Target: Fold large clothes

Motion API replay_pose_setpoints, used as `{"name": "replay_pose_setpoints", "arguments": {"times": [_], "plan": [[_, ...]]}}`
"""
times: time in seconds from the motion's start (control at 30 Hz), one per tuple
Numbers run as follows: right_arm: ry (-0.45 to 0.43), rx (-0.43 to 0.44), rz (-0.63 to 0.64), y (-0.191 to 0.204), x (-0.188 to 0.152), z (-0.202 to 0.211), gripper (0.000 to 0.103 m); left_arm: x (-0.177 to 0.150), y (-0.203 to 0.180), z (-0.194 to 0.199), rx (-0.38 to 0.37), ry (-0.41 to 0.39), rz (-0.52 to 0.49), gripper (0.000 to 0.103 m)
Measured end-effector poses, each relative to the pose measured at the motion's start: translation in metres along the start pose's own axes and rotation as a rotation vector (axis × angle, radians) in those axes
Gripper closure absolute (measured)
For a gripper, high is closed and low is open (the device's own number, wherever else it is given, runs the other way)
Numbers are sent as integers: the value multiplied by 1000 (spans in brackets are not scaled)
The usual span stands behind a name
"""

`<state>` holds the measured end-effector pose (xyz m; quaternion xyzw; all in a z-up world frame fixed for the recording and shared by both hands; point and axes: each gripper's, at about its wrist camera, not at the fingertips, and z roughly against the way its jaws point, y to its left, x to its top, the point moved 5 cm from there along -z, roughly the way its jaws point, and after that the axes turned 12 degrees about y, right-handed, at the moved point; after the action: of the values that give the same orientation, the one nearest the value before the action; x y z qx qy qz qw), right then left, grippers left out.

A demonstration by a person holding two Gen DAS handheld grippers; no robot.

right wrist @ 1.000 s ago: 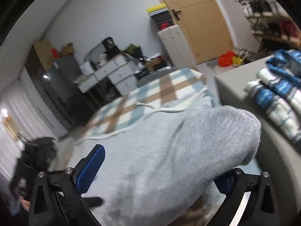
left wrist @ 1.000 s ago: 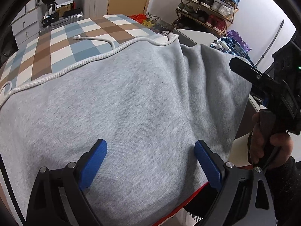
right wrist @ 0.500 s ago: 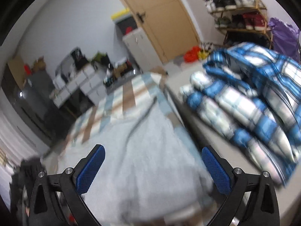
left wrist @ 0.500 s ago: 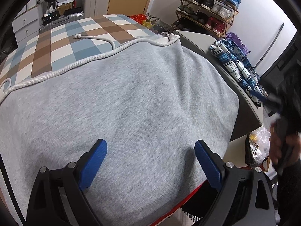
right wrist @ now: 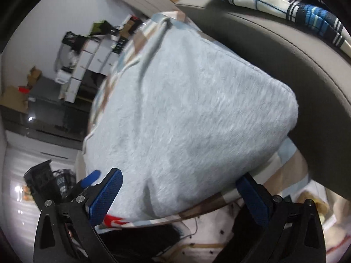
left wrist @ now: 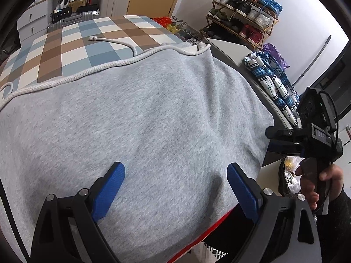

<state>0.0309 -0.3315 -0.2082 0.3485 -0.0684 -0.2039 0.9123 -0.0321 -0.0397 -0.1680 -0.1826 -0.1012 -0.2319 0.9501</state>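
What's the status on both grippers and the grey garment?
Left gripper open over the grey sweatshirt. Right gripper open at its corner, nothing gripped. Plaid shirt lies clear on the side table.

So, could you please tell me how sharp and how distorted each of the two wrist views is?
Left wrist view: sharp, fisheye bulging the grey garment and curving the checked cover. Right wrist view: motion-blurred, tilted, the garment's knit smeared, background soft.

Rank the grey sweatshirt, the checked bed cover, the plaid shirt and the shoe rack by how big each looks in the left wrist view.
1. Grey sweatshirt, nearest the camera.
2. Checked bed cover, the part showing.
3. Shoe rack and plaid shirt look about alike; not ranked.
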Motion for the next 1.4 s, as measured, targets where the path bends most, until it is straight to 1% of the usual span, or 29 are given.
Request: {"name": "replay_pose_setpoints", "arguments": {"times": [0.13, 0.23, 0.3, 0.33, 0.37, 0.43, 0.5, 0.53, 0.57, 0.6, 0.63, 0.67, 0.7, 0.73, 0.8, 0.9, 0.93, 0.97, 1.03, 1.07, 1.1, 1.17, 1.2, 1.27, 1.33, 1.4], "plan": [[8, -66, 6, 7, 10, -5, 0, 0, 0, -1, 5, 4, 4, 12], [-45, -131, 35, 16, 21, -13, 0, 0, -1, -1, 10, 2, 2, 12], [-94, -133, 57, 24, 27, -18, 0, -1, -1, 0, 10, 1, -1, 12], [-149, -131, 62, 25, 29, -18, 0, -2, 0, 0, 10, 1, -2, 12], [-186, -124, 66, 27, 30, -19, 0, -3, 0, 1, 9, 0, -3, 12], [-225, -107, 74, 32, 30, -23, 0, -4, 1, 2, 12, 1, -4, 12], [-243, -116, 109, 38, 28, -22, 1, -5, 1, 3, 17, 1, -8, 12], [-254, -117, 126, 41, 26, -19, 4, -6, 1, 3, 21, 2, -11, 12], [-275, -116, 134, 43, 25, -15, 15, -6, 1, 3, 24, 3, -13, 12], [-297, -123, 131, 42, 23, -10, 31, -7, 1, 3, 28, 5, -16, 12], [-306, -130, 122, 39, 22, -7, 38, -7, 2, 4, 30, 5, -16, 12], [-312, -136, 111, 37, 22, -5, 53, -8, 3, 5, 33, 4, -12, 12], [-312, -150, 98, 32, 22, -4, 71, -10, 4, 8, 33, -1, -5, 12], [-304, -156, 85, 27, 22, -5, 73, -12, 6, 11, 30, -6, 1, 12], [-286, -114, 45, 19, 23, -7, 78, -16, 11, 17, 35, -20, 15, 12], [-306, -89, 45, 20, 21, -1, 82, -20, 23, 20, 75, -27, 37, 12], [-328, -99, 63, 25, 20, 3, 82, -22, 30, 18, 113, -18, 52, 12], [-350, -105, 85, 30, 18, 8, 83, -24, 36, 16, 132, -9, 72, 12], [-403, -110, 132, 45, 13, 16, 84, -25, 41, 12, 108, -3, 95, 12], [-437, -105, 155, 51, 10, 23, 88, -24, 40, 11, 112, -5, 93, 12], [-465, -95, 171, 56, 8, 29, 90, -24, 38, 9, 125, -5, 82, 12], [-497, -74, 199, 63, 5, 34, 91, -21, 34, 2, 132, 10, 72, 12], [-490, -75, 210, 66, 6, 32, 91, -20, 34, 1, 130, 15, 71, 10], [-480, -77, 214, 66, 8, 29, 91, -17, 33, 0, 129, 15, 74, 10], [-432, -60, 203, 62, 11, 22, 90, -17, 35, 2, 114, 9, 87, 10], [-392, -101, 143, 47, 11, 16, 86, -19, 36, 5, 104, 7, 93, 10]]}}
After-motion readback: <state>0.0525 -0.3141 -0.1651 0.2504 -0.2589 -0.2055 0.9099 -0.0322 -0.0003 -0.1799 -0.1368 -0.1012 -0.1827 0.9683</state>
